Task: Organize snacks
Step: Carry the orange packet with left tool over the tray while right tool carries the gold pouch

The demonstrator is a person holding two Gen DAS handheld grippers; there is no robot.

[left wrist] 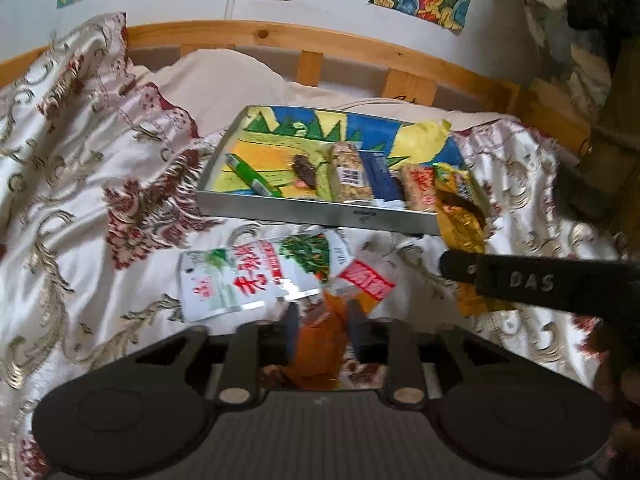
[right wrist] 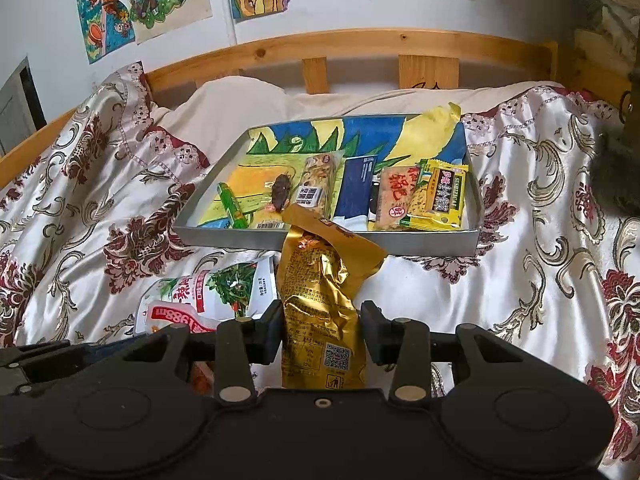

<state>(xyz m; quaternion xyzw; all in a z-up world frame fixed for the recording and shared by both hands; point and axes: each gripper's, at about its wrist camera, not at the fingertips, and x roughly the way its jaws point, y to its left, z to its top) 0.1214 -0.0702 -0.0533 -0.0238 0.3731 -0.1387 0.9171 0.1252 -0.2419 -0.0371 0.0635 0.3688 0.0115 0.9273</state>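
My right gripper [right wrist: 322,330] has a crinkled gold foil snack packet [right wrist: 320,300] between its jaws; the left pad presses the packet's edge, the right pad seems to stand just off it, so I cannot tell whether the grip is firm. The packet rises from the jaws, and its top leans over the near wall of the shallow grey tray [right wrist: 328,240].

My left gripper [left wrist: 323,330] has an orange snack wrapper [left wrist: 320,344] between its jaws; the view is blurred, and I cannot tell whether the pads press on it. Just beyond its fingertips, a white pouch with red Chinese lettering and green vegetables [left wrist: 244,280] and a small white sachet with a red label [left wrist: 366,280] lie on the glossy cream bedspread with dark red flowers and gold scrolls [left wrist: 80,168].

Further off, the tray sits on the bed. Its floor is a bright painted picture, and along its near side lies a row of snacks: a green stick pack [right wrist: 232,206], a dark brown piece [right wrist: 281,194], a clear-wrapped grain bar [right wrist: 318,188], a dark blue packet [right wrist: 356,190], a red-lettered rice cracker pack [right wrist: 394,198] and a yellow-green packet [right wrist: 440,196].

Behind it are a pale pillow [right wrist: 240,104], the wooden bed rail [right wrist: 340,46] and coloured drawings on the white wall [right wrist: 140,0]
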